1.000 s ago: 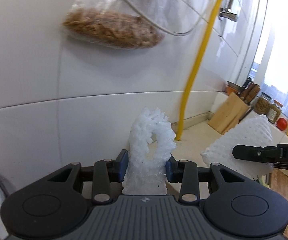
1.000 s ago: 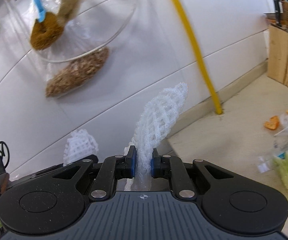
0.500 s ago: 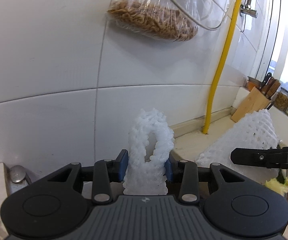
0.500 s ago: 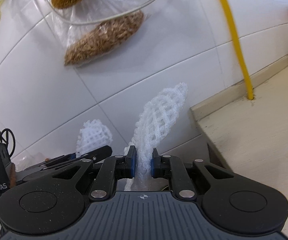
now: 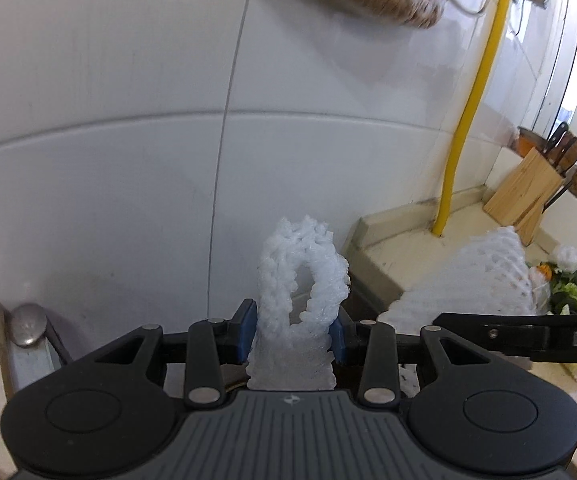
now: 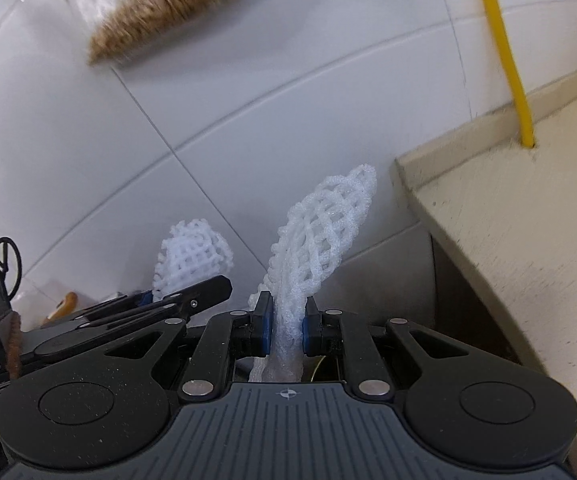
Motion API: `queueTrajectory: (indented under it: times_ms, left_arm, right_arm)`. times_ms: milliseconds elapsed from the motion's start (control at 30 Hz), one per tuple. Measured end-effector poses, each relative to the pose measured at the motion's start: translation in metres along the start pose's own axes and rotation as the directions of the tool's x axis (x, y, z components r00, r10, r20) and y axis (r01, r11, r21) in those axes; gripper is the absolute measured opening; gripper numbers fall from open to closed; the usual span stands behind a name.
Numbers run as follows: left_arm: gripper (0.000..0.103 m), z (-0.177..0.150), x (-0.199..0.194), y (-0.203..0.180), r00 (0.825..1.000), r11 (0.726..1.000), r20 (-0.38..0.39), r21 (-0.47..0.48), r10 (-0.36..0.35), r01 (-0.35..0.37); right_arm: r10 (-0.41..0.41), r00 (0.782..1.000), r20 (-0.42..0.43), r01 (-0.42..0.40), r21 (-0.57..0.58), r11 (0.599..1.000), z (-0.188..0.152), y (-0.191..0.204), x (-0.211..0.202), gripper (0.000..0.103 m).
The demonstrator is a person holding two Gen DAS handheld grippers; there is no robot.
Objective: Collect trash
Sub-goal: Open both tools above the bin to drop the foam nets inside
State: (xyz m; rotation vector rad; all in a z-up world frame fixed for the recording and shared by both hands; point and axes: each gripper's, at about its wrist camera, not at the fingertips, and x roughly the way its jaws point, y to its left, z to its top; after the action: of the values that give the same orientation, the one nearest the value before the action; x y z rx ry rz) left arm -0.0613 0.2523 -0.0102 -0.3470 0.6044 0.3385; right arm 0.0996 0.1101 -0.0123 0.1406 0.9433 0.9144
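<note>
Now both grippers' jaws clamp foam nets: left (image 5: pixel 291 330) wide, right (image 6: pixel 284 322) narrow.

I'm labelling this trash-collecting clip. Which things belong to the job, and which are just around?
Job: left gripper shut on curled foam net; right gripper shut on flat foam net.

Around: yellow pipe, knife block, hanging grain bag.

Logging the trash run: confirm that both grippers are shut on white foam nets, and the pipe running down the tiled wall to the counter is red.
Wrong colour: the pipe is yellow, as the left wrist view shows. The rest holds: the left gripper and right gripper are each shut on a white foam net.
</note>
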Motion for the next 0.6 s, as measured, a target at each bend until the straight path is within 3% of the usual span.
queueTrajectory:
  times_ms: [600]
  left_arm:
    - [0.036,-0.015,0.037,0.012,0.992,0.999,-0.121,-0.009,0.044,-0.045]
  right_arm:
    - [-0.018,0.991,-0.130,0.023,0.037,0.999,-0.007,-0.020,0.051,0.018]
